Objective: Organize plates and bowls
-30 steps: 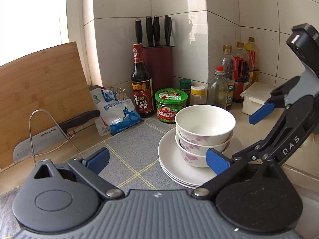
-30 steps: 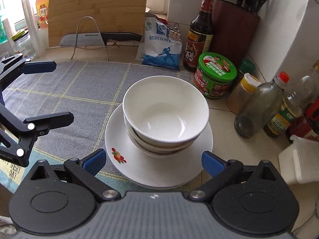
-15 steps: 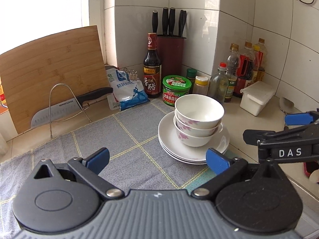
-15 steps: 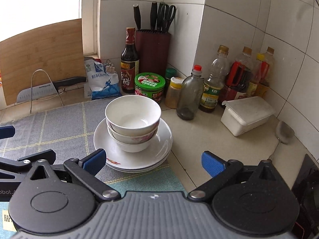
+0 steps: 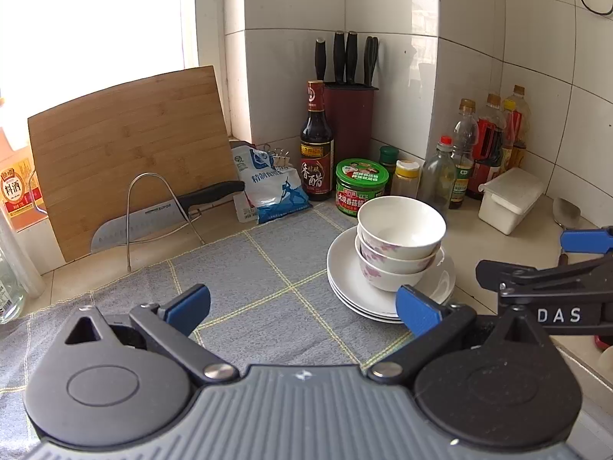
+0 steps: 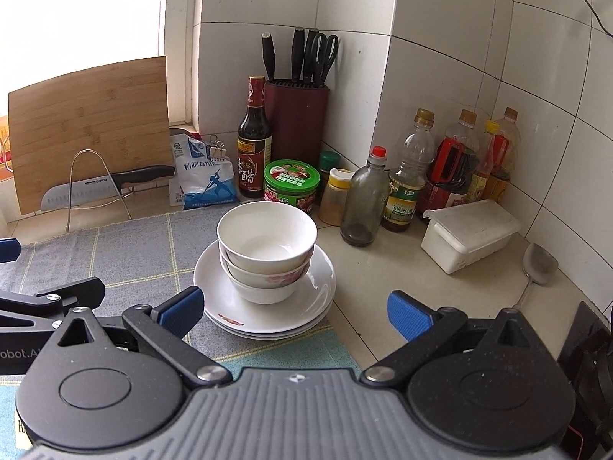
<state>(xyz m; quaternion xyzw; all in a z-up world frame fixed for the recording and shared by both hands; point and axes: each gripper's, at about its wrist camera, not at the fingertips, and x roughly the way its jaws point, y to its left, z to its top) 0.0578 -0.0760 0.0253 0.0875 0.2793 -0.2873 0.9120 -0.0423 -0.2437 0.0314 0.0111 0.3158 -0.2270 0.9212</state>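
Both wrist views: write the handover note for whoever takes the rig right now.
Left gripper: open, empty, over the mat.
Right gripper: open, empty, just short of the plates.
Things: three bowls nested on the plates, at the mat's right edge beside the green jar.
Done: bowls and plates stand in one stack.
Left: nothing loose in view; where the stack should end up cannot be told.

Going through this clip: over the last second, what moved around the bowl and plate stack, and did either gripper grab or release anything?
Both grippers backed away: the right gripper, close above the stacked bowls a second ago, pulled back and levelled out; the left gripper retreated too. Nothing was grabbed or released; both are open and empty. The bowls and the plates kept their place.
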